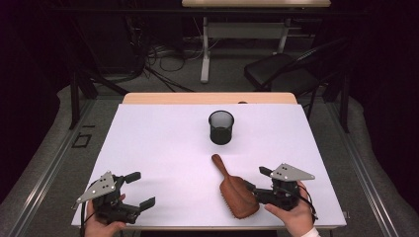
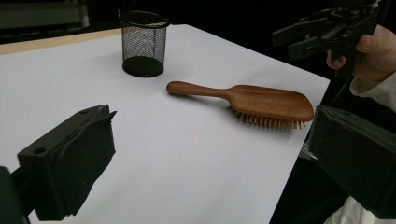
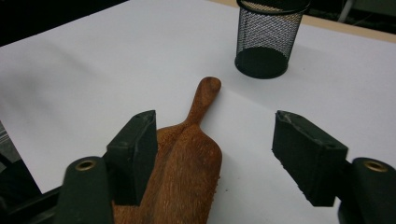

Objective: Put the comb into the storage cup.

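A brown wooden hairbrush (image 1: 237, 191) lies bristles down on the white table sheet (image 1: 163, 148), its handle pointing toward a black mesh cup (image 1: 221, 127). My right gripper (image 1: 257, 178) is open at the brush's head, near the table's front right. In the right gripper view the brush (image 3: 191, 158) lies low between the jaws, partly under the left one, with a wide gap to the other; the mesh cup (image 3: 268, 39) stands beyond. My left gripper (image 1: 141, 190) is open at the front left with nothing between its jaws. In the left gripper view the brush (image 2: 266, 100) and cup (image 2: 143, 44) lie ahead.
The white sheet covers a wooden table whose far edge (image 1: 207, 98) shows behind the cup. A black chair (image 1: 276, 69) and a desk frame (image 1: 205, 54) with cables stand on the floor beyond. The right gripper (image 2: 303, 39) hangs past the brush in the left gripper view.
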`<action>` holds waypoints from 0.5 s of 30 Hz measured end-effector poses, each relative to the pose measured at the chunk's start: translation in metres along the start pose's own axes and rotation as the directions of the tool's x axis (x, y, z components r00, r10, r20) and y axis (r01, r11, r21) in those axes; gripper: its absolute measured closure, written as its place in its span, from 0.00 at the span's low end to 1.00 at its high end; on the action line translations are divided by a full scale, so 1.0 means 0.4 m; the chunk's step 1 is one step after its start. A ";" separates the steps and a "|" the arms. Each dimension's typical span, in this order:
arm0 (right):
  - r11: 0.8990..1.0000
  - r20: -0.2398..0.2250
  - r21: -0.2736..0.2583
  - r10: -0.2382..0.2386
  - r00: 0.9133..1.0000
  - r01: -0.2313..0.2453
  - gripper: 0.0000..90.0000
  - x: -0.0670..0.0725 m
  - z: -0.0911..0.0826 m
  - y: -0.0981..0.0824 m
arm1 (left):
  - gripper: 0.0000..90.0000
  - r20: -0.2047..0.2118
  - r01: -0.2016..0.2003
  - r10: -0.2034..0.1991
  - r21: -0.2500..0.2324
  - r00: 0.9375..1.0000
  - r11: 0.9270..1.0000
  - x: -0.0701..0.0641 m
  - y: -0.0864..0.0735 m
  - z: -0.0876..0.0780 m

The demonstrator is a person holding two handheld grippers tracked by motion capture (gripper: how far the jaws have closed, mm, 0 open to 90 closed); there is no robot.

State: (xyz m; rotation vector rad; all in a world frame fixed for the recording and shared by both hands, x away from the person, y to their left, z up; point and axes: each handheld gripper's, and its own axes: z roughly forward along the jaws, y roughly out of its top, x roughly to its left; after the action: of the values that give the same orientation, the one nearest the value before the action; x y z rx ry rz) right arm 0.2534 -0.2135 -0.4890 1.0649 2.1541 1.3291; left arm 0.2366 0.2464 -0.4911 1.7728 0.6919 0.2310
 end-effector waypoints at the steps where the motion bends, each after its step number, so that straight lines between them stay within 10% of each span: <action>1: 1.000 -0.012 0.016 0.008 1.000 -0.008 0.37 -0.002 0.007 0.005 | 0.00 -0.001 0.008 -0.008 0.002 1.000 1.000 0.002 0.000 0.000; 15: 0.991 -0.029 0.120 0.055 0.998 -0.051 0.49 -0.015 0.096 0.065 | 0.01 -0.080 0.051 -0.048 0.032 0.996 0.998 0.010 -0.009 0.020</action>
State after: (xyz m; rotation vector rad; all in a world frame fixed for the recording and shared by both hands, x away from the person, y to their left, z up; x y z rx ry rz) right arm 0.2929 -0.1890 -0.4847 1.1620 2.2679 1.2622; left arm 0.2427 0.2430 -0.4976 1.7839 0.7998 0.2578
